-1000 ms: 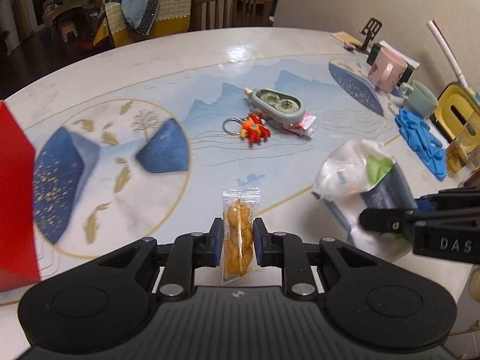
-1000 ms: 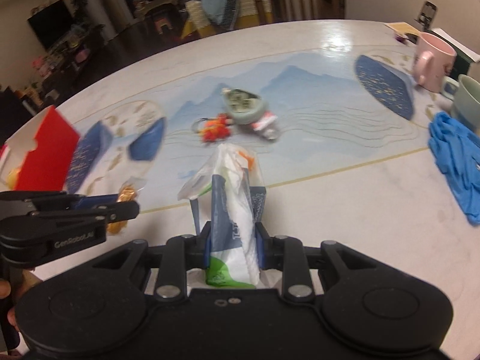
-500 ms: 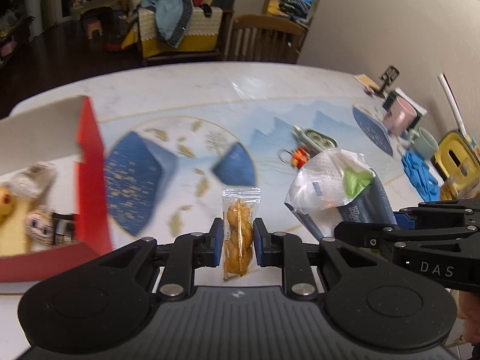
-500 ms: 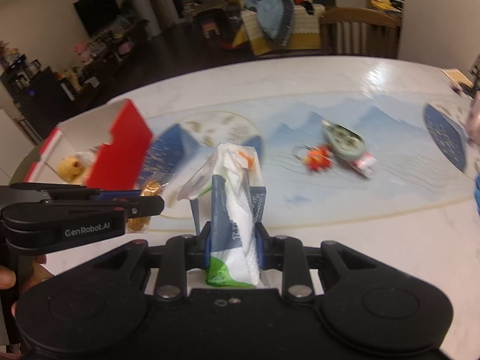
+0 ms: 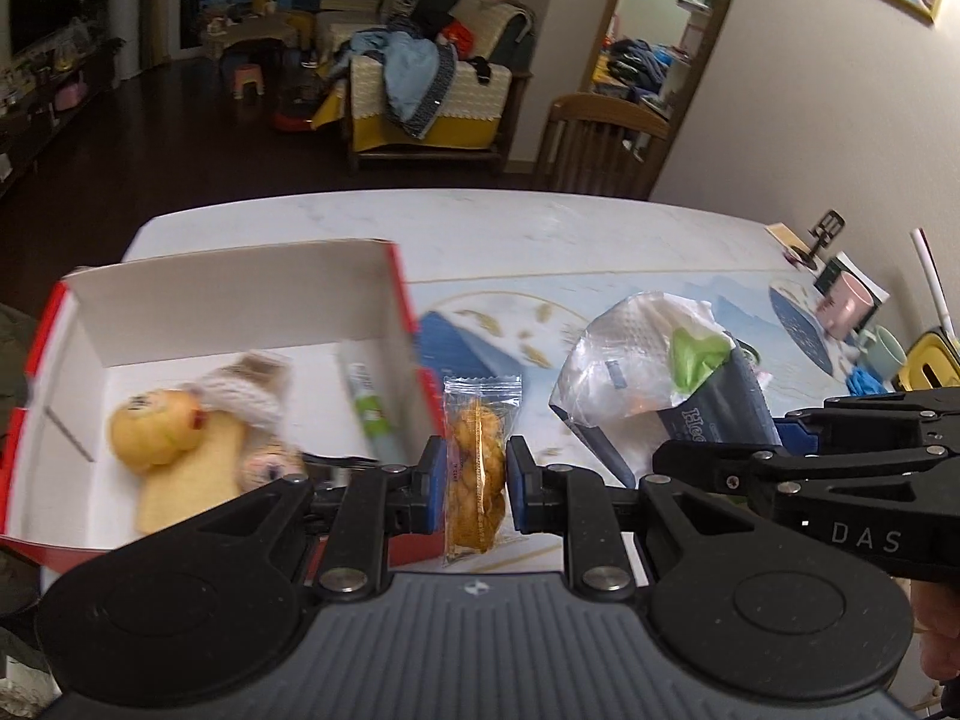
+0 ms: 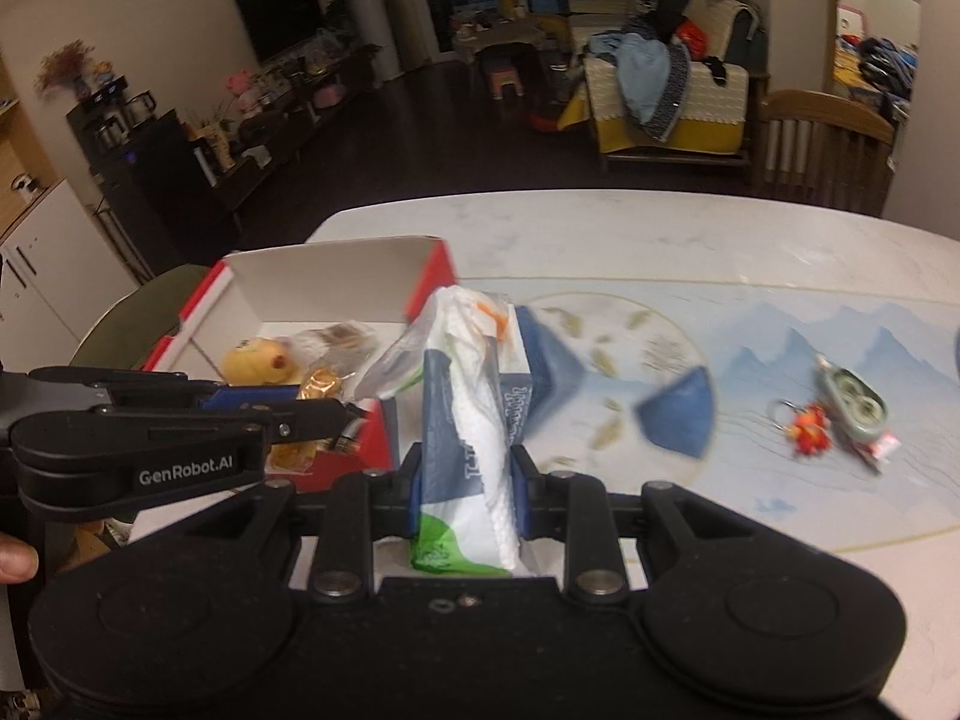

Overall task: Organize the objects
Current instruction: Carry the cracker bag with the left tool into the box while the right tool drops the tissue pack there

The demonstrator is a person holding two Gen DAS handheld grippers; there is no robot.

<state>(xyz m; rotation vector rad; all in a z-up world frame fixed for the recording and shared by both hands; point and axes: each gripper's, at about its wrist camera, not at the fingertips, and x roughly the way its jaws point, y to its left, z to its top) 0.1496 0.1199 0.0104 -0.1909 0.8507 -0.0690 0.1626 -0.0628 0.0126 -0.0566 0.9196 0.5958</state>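
My left gripper (image 5: pixel 477 483) is shut on a clear snack packet (image 5: pixel 478 468) of orange-brown biscuits, held above the table just right of the red box's (image 5: pixel 396 300) right wall. My right gripper (image 6: pixel 467 483) is shut on a blue and white tissue pack (image 6: pixel 468 420), which also shows in the left wrist view (image 5: pixel 660 372). The red box (image 6: pixel 432 270) has a white inside and holds a yellow plush toy (image 5: pixel 156 432), a knitted plush (image 5: pixel 252 396) and a green-labelled tube (image 5: pixel 369 408). The left gripper also shows in the right wrist view (image 6: pixel 336 411).
A red figure keychain (image 6: pixel 807 429), a grey-green case (image 6: pixel 855 405) and a small red-white tube (image 6: pixel 882 447) lie at the right of the patterned table. A pink mug (image 5: pixel 846 303), a green mug (image 5: pixel 888 351) and blue gloves (image 5: pixel 867 381) stand near the wall.
Both grippers have swung left with their loads. The red box has come fully into view, and its contents now show. The keychain and case have slid to the right of the right wrist view.
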